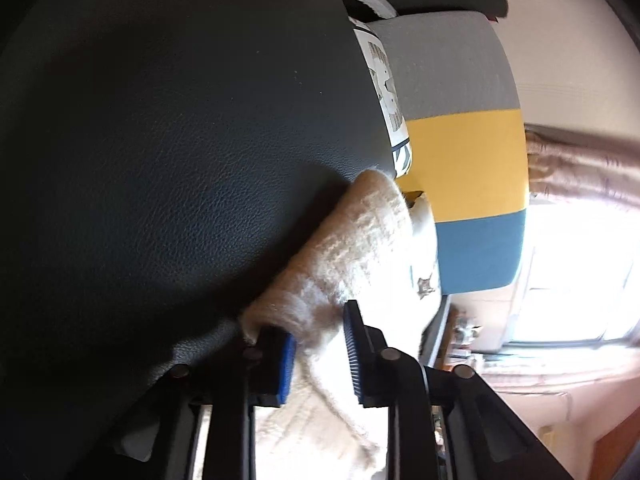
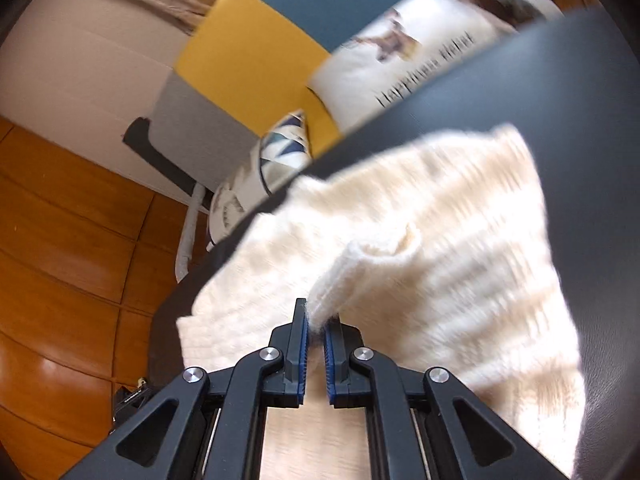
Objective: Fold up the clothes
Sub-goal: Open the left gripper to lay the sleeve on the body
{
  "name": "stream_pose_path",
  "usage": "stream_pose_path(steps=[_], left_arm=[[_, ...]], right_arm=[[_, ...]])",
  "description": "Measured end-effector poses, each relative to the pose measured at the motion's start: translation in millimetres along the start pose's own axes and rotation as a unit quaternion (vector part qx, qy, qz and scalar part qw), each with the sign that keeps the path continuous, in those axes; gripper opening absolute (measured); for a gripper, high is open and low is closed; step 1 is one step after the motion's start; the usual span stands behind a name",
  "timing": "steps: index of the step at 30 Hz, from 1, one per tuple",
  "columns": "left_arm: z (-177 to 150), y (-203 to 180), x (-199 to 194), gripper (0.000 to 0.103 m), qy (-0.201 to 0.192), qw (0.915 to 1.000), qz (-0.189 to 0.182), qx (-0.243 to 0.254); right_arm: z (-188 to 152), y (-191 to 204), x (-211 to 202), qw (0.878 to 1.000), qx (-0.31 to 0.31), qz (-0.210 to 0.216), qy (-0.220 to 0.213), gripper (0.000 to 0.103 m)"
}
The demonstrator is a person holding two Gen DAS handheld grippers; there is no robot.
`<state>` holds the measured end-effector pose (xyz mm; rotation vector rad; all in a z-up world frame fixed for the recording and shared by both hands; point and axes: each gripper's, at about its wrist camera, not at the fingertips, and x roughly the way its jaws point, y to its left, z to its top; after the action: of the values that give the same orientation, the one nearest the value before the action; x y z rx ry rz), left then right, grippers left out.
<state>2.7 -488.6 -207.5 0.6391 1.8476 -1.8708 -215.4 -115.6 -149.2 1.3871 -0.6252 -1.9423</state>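
My right gripper (image 2: pixel 316 330) is nipped tight on a pulled-up fold of the cream knit (image 2: pixel 420 232), which lies spread on the dark leather seat (image 2: pixel 580 92); my left gripper (image 1: pixel 320 344) stands narrow with knit bunched between the pads, though I cannot tell if they press it. Soft, light and stretchy, it should sag, so edges and corners look best to hold. Only the right view shows the whole spread; the left shows one bunched edge and the window (image 1: pixel 580 272).
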Motion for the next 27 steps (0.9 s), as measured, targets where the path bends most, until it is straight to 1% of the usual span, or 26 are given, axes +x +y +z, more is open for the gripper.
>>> stream_pose_path(steps=[3, 5, 6, 8, 9, 12, 13, 14, 16, 18, 19, 21, 23, 24, 25, 26, 27], left_arm=[[-1, -6, 4, 0.014, -0.001, 0.9999, 0.008, 0.011], [-1, -15, 5, 0.011, -0.007, 0.9997, 0.007, 0.024], [-2, -21, 4, 0.011, -0.013, 0.9993, 0.005, 0.034], [-5, -33, 2, 0.011, -0.018, 0.9985, -0.003, 0.052], [-9, -43, 2, 0.011, -0.023, 0.9976, -0.008, 0.065], [-16, -66, 5, 0.011, -0.031, 0.9933, 0.004, 0.112], [-17, -65, 12, 0.011, -0.022, 0.9931, 0.016, 0.114], [-19, -63, 18, 0.011, -0.015, 0.9928, 0.029, 0.115], [-18, -49, 27, 0.011, -0.006, 0.9917, 0.072, 0.106], [-16, -37, 34, 0.011, 0.002, 0.9938, 0.073, 0.084], [-16, -32, 31, 0.011, -0.007, 0.994, 0.076, 0.078], [-13, -30, 27, 0.011, -0.022, 0.9942, 0.073, 0.076], [-12, -27, 24, 0.011, -0.026, 0.9939, 0.073, 0.079], [-10, -28, 28, 0.011, -0.008, 0.9945, 0.067, 0.08], [-5, -27, 32, 0.011, 0.01, 0.9956, 0.058, 0.073], [-4, -23, 30, 0.012, 0.024, 0.9968, 0.045, 0.062], [0, -20, 28, 0.015, 0.031, 0.9979, 0.028, 0.05]], right_arm=[[-6, -17, 11, 1.0, 0.002, -0.006, 0.014, 0.006], [-7, -21, 12, 1.0, -0.011, -0.008, 0.016, 0.006], [-5, -18, 11, 1.0, -0.021, -0.006, 0.014, 0.006], [-2, -5, 4, 0.998, -0.057, 0.005, -0.01, 0.006], [-2, -3, -1, 0.998, -0.065, 0.002, -0.016, 0.006], [-3, 1, -13, 0.995, -0.089, -0.01, -0.034, 0.006], [-4, -7, -7, 0.996, -0.079, -0.024, -0.023, 0.006], [-5, -17, -1, 0.997, -0.067, -0.036, -0.014, 0.006], [-10, -32, 3, 0.998, -0.044, -0.033, -0.003, 0.006], [-14, -43, 6, 0.999, -0.025, -0.027, 0.003, 0.006], [-16, -46, 7, 1.0, -0.021, -0.021, 0.004, 0.007], [-16, -50, 10, 1.0, -0.007, -0.008, 0.005, 0.008], [-15, -55, 10, 1.0, 0.01, 0.005, 0.007, 0.009], [-14, -58, 9, 1.0, 0.017, 0.01, 0.009, 0.011], [-13, -58, 5, 1.0, 0.018, 0.015, 0.009, 0.018], [-12, -59, 2, 1.0, 0.017, 0.017, 0.009, 0.021], [-12, -58, -4, 1.0, 0.01, 0.008, 0.003, 0.021]])
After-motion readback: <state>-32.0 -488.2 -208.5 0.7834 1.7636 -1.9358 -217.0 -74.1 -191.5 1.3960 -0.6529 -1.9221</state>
